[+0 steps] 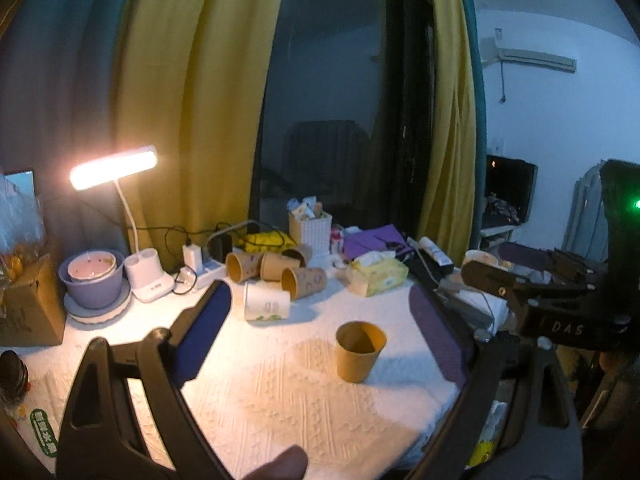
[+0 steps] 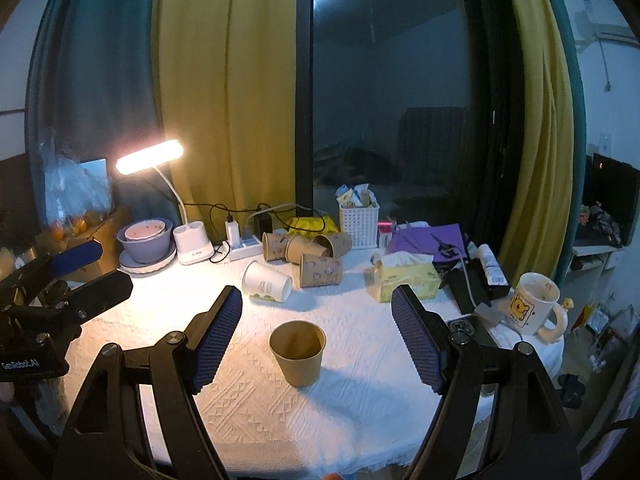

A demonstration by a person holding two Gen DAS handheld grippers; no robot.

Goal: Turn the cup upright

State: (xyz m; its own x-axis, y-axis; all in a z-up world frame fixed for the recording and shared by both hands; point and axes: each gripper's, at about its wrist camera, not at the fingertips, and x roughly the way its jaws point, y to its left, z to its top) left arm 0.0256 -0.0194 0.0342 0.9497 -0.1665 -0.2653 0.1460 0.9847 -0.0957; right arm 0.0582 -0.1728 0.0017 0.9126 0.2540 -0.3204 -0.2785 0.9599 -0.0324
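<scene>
Brown cup [image 2: 297,353] stands upright on the tablecloth [image 2: 360,420]; both my grippers [image 2: 316,344] [image 1: 320,320] gape empty, seemingly done, next retreating.

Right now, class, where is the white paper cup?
The white paper cup lies on its side on the white tablecloth, just left of the tipped brown cups and behind the upright brown cup.

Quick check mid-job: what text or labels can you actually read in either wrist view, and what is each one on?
"DAS": on the right gripper body, left wrist view.
"GenRobot.AI": on the left gripper body, right wrist view.
Green label at the table edge: Chinese characters, too blurred to read.
White cup print, mug print, lamp base mark: too small to read.
</scene>
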